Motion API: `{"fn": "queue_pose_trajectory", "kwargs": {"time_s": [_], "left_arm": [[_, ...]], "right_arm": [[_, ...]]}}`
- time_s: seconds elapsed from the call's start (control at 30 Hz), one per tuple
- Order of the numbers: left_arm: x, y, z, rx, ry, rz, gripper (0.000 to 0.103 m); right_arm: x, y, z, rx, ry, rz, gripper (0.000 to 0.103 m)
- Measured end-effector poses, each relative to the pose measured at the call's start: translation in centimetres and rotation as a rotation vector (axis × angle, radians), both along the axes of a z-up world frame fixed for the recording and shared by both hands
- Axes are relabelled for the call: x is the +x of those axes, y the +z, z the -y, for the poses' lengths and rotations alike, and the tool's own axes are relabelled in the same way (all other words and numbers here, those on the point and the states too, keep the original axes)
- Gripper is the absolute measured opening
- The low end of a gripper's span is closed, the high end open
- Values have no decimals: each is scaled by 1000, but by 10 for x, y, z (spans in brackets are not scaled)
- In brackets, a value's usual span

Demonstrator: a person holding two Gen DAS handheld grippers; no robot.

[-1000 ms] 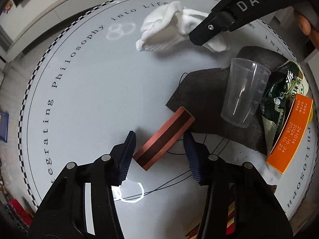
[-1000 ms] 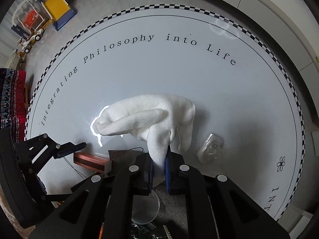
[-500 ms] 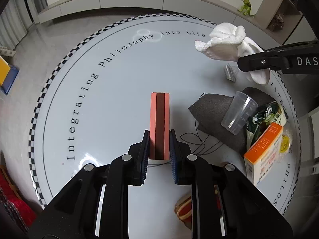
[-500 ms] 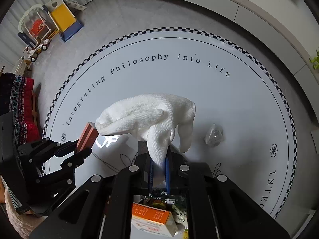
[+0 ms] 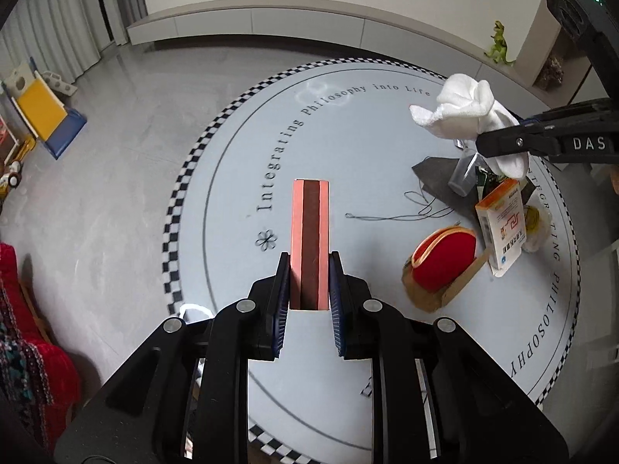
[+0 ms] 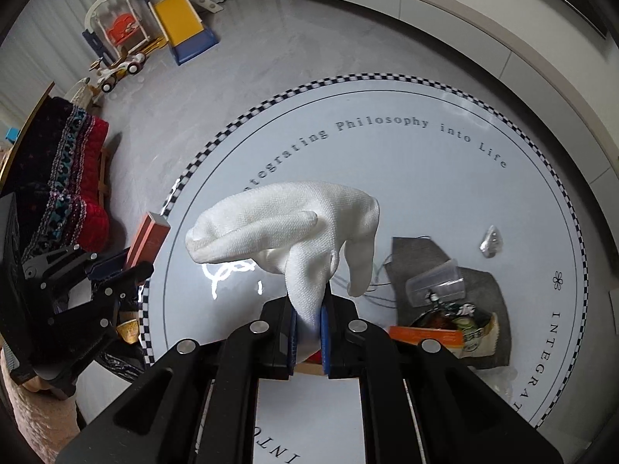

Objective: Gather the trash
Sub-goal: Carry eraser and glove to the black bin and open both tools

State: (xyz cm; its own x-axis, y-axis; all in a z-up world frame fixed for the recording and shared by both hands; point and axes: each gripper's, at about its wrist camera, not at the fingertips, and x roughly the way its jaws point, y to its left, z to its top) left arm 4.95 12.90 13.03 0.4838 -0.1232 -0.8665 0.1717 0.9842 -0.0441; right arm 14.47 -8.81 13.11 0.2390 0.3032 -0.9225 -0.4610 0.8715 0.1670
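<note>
- Left claw (image 5: pixel 308 290) has just clamped the long salmon-pink box with the brown stripe (image 5: pixel 310 239) and lifted it off the round white tabletop (image 5: pixel 387 162).
- Right claw (image 6: pixel 309 332), pinched shut on the white knitted glove (image 6: pixel 301 228), is up too, so I've got two pieces ready to bin.

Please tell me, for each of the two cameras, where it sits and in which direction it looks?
Left wrist: sits on the left gripper, looking steeply down at the round table; its own fingers clamp the pink box.
Right wrist: sits on the right gripper, looking down at the same table; its fingers pinch the white glove; a bit of forearm shows at the lower left.
Shared: table, glove, pink box, clear cup, and each view shows the other gripper.
</note>
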Motion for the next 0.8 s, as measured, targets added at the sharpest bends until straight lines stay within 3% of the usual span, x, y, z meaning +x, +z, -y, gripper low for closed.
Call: {"fn": "queue_pose_trajectory", "kwargs": {"time_s": [0.3, 0.5, 0.8], "left_arm": [[-100, 1, -85, 16, 185, 18, 19], [-170, -6, -142, -14, 309, 25, 19], [-262, -34, -231, -44, 557, -6, 19]], "right_arm": [[-89, -5, -97, -1, 207, 9, 10], [-147, -19, -171, 11, 357, -15, 10], [-248, -64, -297, 34, 602, -117, 10]]}}
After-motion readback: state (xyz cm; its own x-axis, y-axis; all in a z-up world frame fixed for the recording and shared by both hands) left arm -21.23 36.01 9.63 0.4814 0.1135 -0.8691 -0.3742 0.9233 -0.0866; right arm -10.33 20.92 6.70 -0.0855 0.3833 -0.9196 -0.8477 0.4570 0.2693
